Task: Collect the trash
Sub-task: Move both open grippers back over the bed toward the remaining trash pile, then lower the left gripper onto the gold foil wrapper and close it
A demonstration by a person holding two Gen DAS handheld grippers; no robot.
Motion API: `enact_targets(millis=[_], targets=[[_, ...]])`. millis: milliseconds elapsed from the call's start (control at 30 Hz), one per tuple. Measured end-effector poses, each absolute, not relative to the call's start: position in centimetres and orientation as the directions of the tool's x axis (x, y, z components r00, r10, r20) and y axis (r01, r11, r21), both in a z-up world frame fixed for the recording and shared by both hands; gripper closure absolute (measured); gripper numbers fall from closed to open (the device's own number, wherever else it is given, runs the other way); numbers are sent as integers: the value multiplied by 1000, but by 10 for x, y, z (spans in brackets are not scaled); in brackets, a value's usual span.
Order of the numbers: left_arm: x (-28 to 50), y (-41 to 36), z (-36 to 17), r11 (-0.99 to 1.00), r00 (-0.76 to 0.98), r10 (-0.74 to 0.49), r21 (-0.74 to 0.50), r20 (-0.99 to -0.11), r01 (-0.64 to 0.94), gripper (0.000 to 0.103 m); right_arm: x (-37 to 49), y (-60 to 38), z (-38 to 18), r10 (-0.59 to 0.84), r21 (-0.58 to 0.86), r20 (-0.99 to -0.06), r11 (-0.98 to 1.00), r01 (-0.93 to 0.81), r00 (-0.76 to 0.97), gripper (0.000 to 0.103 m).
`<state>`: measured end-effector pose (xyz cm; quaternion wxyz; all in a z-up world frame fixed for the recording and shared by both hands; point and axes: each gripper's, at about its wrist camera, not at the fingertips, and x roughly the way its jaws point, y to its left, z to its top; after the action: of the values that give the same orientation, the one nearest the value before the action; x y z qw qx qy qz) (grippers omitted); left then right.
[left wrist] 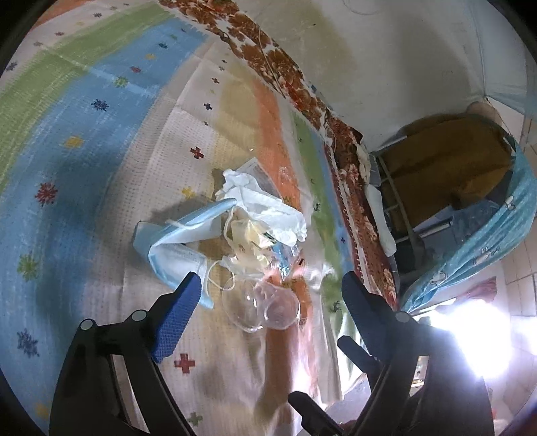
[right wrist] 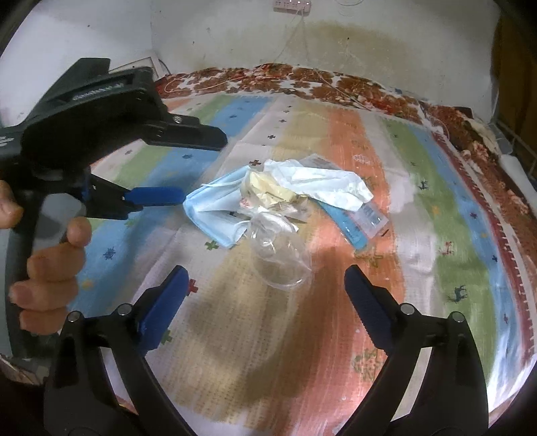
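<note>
A pile of trash lies on a striped bed cover (right wrist: 335,141): a blue face mask (right wrist: 214,208) (left wrist: 174,241), a white crumpled glove (right wrist: 322,187) (left wrist: 265,198), a yellowish wrapper (right wrist: 268,191), a blue flat packet (right wrist: 362,218) and a clear plastic cup (right wrist: 282,258) (left wrist: 265,302) on its side. My left gripper (left wrist: 268,288) is open, with the cup between its blue pads. It also shows in the right wrist view (right wrist: 188,167), beside the mask. My right gripper (right wrist: 265,285) is open, just short of the cup.
The bed cover (left wrist: 84,134) lies over a floral red-brown blanket (right wrist: 302,80) against a stained white wall (right wrist: 235,33). A power strip (right wrist: 292,5) hangs on the wall. Past the bed's edge stand a metal rack (left wrist: 396,201) and a blue curtain (left wrist: 486,234).
</note>
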<state>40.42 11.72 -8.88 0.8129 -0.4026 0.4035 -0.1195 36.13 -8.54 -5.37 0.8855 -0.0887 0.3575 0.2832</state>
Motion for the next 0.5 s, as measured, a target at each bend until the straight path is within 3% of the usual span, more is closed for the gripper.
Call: enact_targets(millis=[333,500], targets=[[439,111,-102,702,608,-522,-706,-599,-92,32,380,-77,-66,425,38,-708,820,-571,564,27],[450,110,-112,765,600,-441,-629,-668,-137,46,390,-74,-71,426,46,-711,822,-568,559,35]])
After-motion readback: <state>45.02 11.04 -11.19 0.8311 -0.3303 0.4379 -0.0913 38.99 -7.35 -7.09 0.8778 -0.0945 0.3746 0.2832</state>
